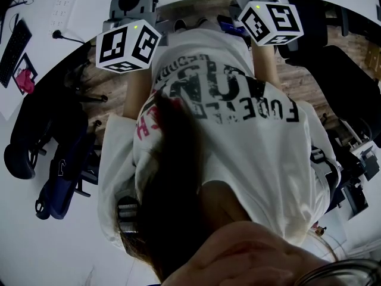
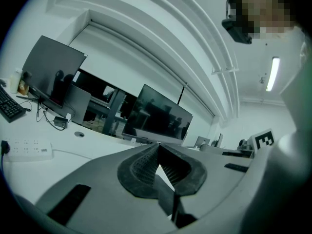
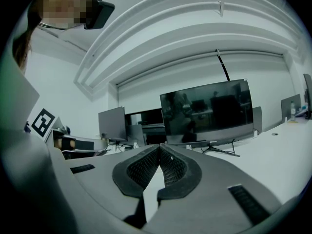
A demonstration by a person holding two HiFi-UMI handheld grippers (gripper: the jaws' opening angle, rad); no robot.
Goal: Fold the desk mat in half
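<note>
Desk mat unseen, left hand-held gripper (image 2: 157,146), right hand-held gripper (image 3: 159,147), both closed

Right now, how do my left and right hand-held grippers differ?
The left hand-held gripper looks over a desk with a power strip and a keyboard. The right hand-held gripper looks at a wide dark monitor. In the head view, the left cube sits lower in the picture than the right cube. Both are shut, with nothing between the jaws.
</note>
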